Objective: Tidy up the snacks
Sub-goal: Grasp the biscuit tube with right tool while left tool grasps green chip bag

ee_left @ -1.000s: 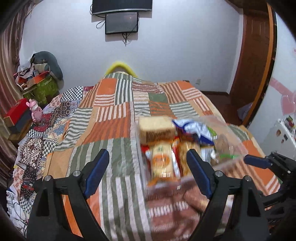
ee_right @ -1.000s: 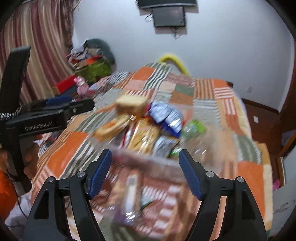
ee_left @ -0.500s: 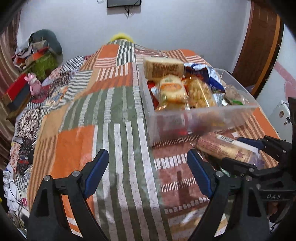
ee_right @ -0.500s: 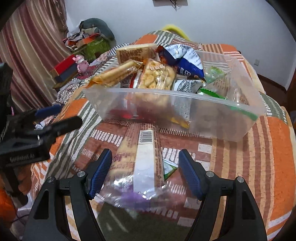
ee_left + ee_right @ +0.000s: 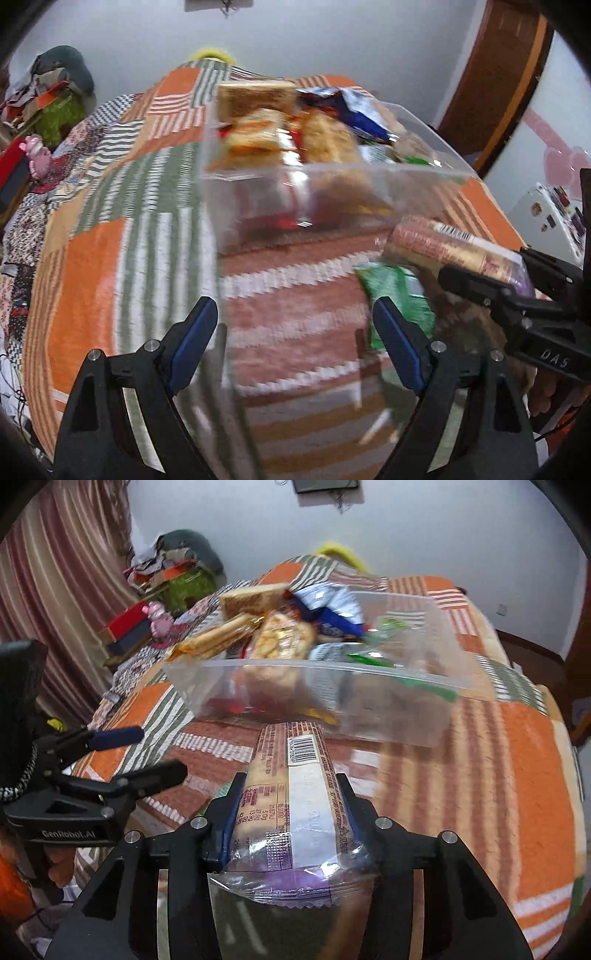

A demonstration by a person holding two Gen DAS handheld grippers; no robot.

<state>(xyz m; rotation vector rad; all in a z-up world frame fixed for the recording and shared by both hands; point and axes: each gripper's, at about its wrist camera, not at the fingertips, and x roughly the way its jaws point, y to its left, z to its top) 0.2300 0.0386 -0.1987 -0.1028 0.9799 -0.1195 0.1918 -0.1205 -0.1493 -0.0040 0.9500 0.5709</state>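
Now-clamped crinkly cracker sleeve [image 5: 295, 805] in right tool [image 5: 290, 812]

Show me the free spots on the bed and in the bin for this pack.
The clear bin is crowded on its left half, where packs are heaped above the rim; its right end looks emptier. The bedspread is bare left of the bin. Right of the bin is bare too. In front it is tight: a green packet lies beside the left hand-held gripper.
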